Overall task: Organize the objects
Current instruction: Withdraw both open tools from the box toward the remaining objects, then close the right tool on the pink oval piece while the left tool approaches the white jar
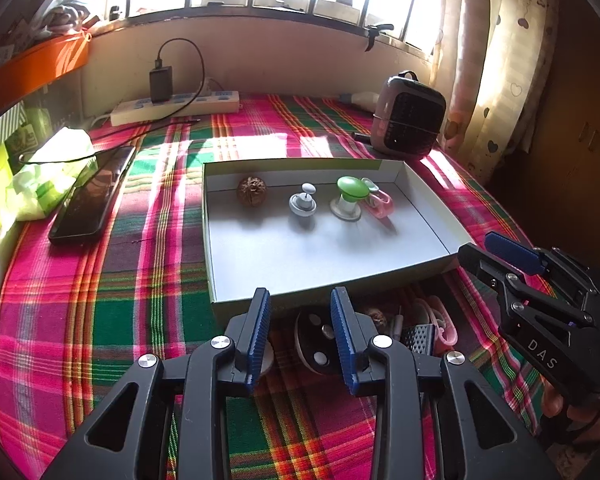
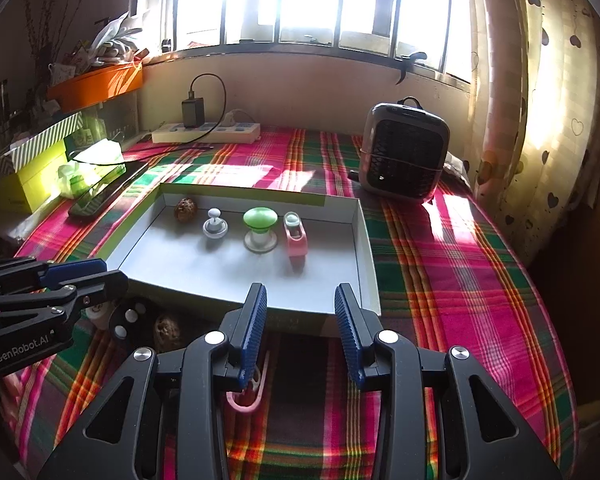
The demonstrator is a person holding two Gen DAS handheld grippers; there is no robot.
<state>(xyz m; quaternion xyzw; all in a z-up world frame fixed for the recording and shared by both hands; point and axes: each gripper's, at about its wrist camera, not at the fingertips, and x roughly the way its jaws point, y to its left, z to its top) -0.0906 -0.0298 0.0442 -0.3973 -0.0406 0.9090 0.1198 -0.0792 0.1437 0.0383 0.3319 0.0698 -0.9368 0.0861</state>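
Observation:
A shallow white box lies on the plaid cloth. In it stand in a row a brown walnut, a small grey knob piece, a green-capped piece and a pink clip. In front of the box lie a black-and-white oval piece, a second walnut, a small grater and a pink clip. My left gripper is open above the oval piece. My right gripper is open and empty.
A black phone and tissue pack lie at the left. A power strip with charger sits by the back wall. A small heater stands at the back right, beside the curtain.

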